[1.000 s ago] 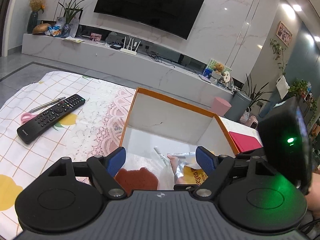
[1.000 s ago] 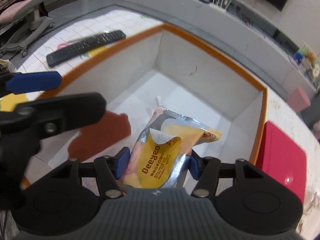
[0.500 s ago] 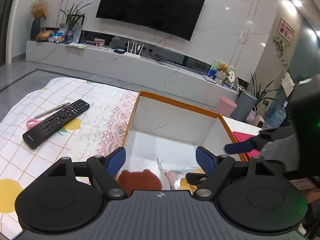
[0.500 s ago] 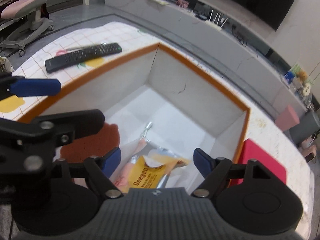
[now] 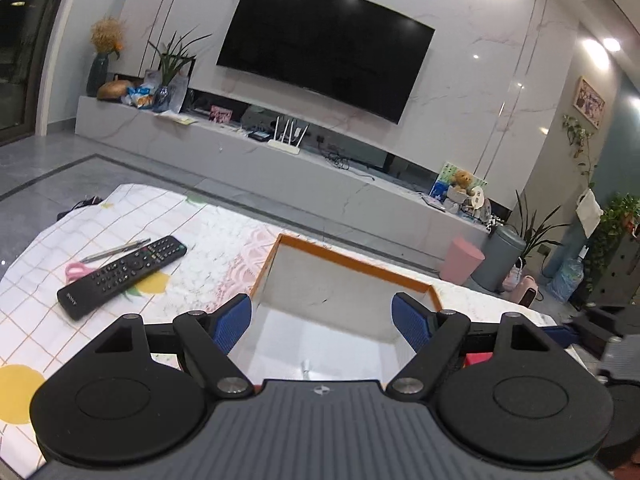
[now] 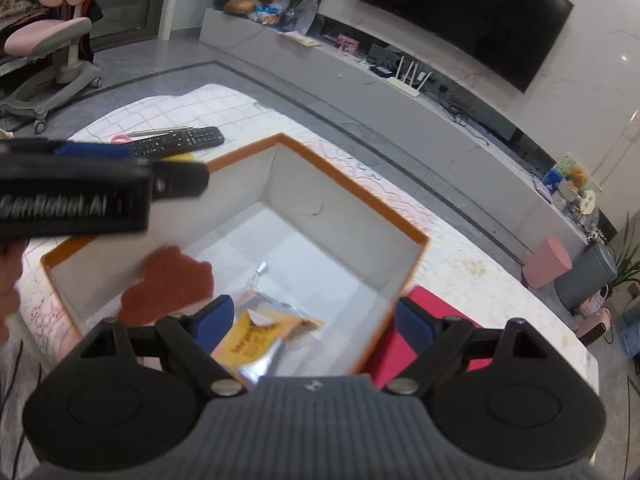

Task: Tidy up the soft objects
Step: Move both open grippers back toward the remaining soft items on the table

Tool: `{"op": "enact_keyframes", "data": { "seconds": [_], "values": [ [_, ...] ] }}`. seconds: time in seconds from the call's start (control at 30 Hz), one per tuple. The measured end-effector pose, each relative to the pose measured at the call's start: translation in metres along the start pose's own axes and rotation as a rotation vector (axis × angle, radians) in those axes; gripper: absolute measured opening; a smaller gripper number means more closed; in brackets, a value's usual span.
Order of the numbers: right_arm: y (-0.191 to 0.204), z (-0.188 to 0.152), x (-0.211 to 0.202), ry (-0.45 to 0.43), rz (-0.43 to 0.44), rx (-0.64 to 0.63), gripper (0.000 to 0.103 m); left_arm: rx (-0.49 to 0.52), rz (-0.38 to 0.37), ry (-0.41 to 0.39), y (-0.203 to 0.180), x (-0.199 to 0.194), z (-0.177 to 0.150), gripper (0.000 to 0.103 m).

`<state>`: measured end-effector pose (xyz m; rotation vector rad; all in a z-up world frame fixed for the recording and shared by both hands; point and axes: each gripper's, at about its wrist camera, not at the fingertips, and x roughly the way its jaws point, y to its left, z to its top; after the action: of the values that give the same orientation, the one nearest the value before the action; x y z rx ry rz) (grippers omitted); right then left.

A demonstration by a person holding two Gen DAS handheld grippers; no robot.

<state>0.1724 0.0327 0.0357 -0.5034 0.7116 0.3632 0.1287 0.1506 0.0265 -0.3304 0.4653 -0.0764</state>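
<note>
A white box with an orange rim (image 6: 360,196) stands on the table. Inside it lie a yellow and silver snack pouch (image 6: 260,340), a brown soft toy (image 6: 168,288) and a small white tube (image 6: 262,268). My right gripper (image 6: 314,322) hovers above the box's near corner. Its jaws are opening and nothing is between the pads; the pouch lies loose below them. My left gripper (image 5: 322,324) is open and empty over the box's near edge (image 5: 352,264), and it crosses the right wrist view as a black bar (image 6: 80,196).
A black remote (image 5: 120,276), pink scissors (image 5: 78,270) and a pen (image 5: 116,250) lie on the checked cloth left of the box. A red flat object (image 6: 400,344) sits right of the box. A TV wall and low cabinet stand beyond the table.
My right gripper let go of the snack pouch, which now lies in the box, and lifted away with its jaws spread. My left gripper rose and tilted up.
</note>
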Motion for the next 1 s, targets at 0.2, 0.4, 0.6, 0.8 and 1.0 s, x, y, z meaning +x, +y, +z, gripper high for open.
{"op": "enact_keyframes", "data": {
  "seconds": [0.2, 0.4, 0.6, 0.8, 1.0],
  "values": [
    [-0.028, -0.023, -0.046, -0.015, -0.082, -0.009, 0.087, 0.111, -0.025, -0.053, -0.027, -0.021, 0.0, 0.094],
    [-0.072, -0.053, -0.083, -0.031, -0.154, 0.089, 0.091, 0.18, -0.052, -0.114, -0.062, -0.037, -0.006, 0.094],
    [-0.104, -0.078, -0.087, -0.029, -0.315, 0.164, 0.091, 0.307, -0.157, -0.115, -0.11, -0.041, -0.026, 0.093],
    [-0.136, -0.101, -0.093, -0.055, -0.321, 0.273, 0.091, 0.407, -0.2, -0.06, -0.156, -0.023, -0.052, 0.093],
    [-0.168, -0.139, -0.079, -0.046, -0.34, 0.428, 0.092, 0.516, -0.196, -0.005, -0.176, -0.004, -0.084, 0.093]
  ]
}}
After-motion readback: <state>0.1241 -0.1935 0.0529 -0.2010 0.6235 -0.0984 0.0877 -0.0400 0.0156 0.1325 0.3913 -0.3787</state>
